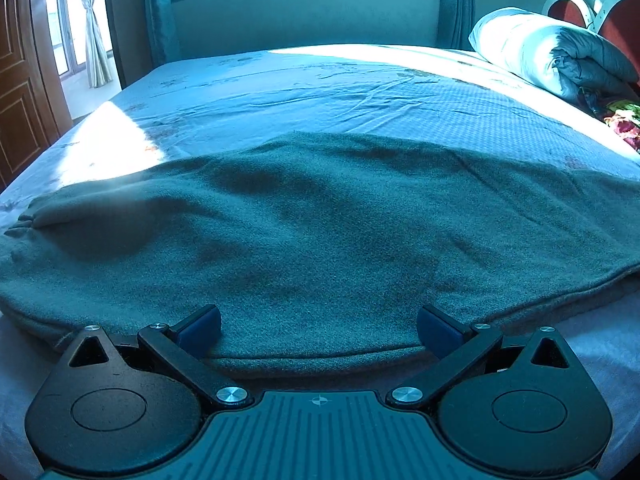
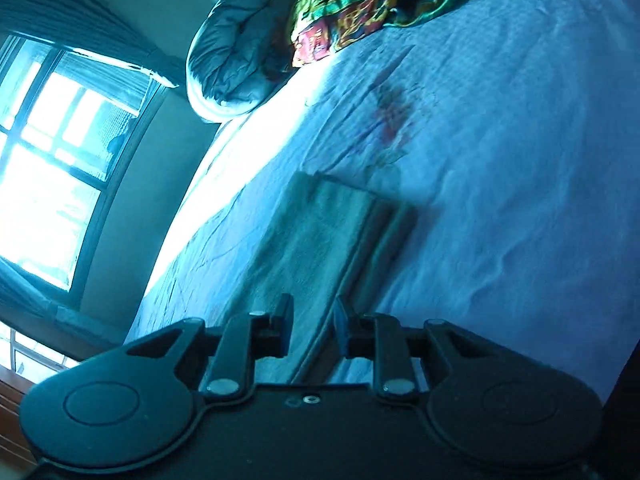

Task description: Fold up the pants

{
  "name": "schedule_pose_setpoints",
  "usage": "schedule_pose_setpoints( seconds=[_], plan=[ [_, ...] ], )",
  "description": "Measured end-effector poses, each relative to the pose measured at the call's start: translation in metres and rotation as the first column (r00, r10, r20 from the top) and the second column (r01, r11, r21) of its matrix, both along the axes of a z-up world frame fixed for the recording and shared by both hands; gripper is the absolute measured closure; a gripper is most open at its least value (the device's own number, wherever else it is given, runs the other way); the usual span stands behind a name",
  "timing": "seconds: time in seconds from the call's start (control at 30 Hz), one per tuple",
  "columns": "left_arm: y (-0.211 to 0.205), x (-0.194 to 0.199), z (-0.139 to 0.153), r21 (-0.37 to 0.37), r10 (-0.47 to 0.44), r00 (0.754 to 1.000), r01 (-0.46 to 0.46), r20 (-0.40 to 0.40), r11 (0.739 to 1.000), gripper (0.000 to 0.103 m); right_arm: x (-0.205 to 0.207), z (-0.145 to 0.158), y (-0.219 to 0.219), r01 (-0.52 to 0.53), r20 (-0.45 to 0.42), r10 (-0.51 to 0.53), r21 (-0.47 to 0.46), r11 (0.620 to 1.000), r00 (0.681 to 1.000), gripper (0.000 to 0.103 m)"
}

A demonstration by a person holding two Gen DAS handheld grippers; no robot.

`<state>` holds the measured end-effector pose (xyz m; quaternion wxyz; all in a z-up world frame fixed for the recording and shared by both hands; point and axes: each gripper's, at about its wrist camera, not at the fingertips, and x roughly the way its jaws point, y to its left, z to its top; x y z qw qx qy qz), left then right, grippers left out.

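Grey-green fleece pants (image 1: 320, 220) lie spread across the bed, with a cuff at the left and a hemmed edge nearest me. My left gripper (image 1: 318, 326) hovers at that near edge, jaws wide open, nothing between its pads (image 1: 202, 326). In the right wrist view the pants (image 2: 320, 232) show as a layered strip running away over the sheet. My right gripper (image 2: 314, 320) sits low over the strip's near end. Its jaws stand a narrow gap apart, and the cloth shows through the gap without being pinched.
The bed sheet (image 1: 320, 92) is pale blue and wrinkled, with bright sun patches. A rolled duvet (image 1: 540, 48) lies near the headboard, a colourful cloth (image 2: 380, 0) beside it. A wooden door (image 1: 20, 80) stands at the left, and windows (image 2: 52, 160) lie beyond the bed.
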<state>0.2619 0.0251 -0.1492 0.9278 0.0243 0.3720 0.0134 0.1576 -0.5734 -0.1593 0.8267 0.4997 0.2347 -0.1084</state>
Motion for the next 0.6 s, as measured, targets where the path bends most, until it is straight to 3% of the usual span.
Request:
schedule_pose_setpoints(
  seconds=[0.2,0.27,0.3,0.43,0.53,0.6],
  plan=[
    [0.000,0.000,-0.001,-0.004,0.000,1.000,0.000,-0.005,1.000,0.000,0.028,-0.016,0.011,0.038,-0.031,-0.036,0.060,0.997,0.999,0.091],
    [-0.001,0.000,-0.001,-0.002,0.003,1.000,-0.003,-0.003,1.000,0.000,0.032,-0.013,0.014,0.029,-0.042,-0.029,0.008,1.000,0.999,0.094],
    [-0.001,0.000,-0.002,0.002,0.004,1.000,-0.004,-0.003,1.000,0.000,0.037,-0.012,0.013,0.007,-0.049,-0.007,0.002,1.000,0.999,0.103],
    [-0.001,0.001,-0.001,0.005,0.003,1.000,-0.003,-0.003,1.000,0.000,0.024,0.009,0.017,0.014,0.024,-0.012,-0.078,0.997,1.000,0.103],
    [0.000,0.002,-0.002,0.006,-0.001,1.000,0.002,-0.005,1.000,0.000,0.017,-0.008,0.010,0.043,-0.025,-0.044,-0.031,0.999,0.999,0.103],
    [0.000,0.002,-0.002,0.006,-0.003,1.000,0.003,-0.007,1.000,0.000,0.013,-0.019,0.004,0.045,-0.014,-0.044,0.043,0.998,0.999,0.103]
  ],
)
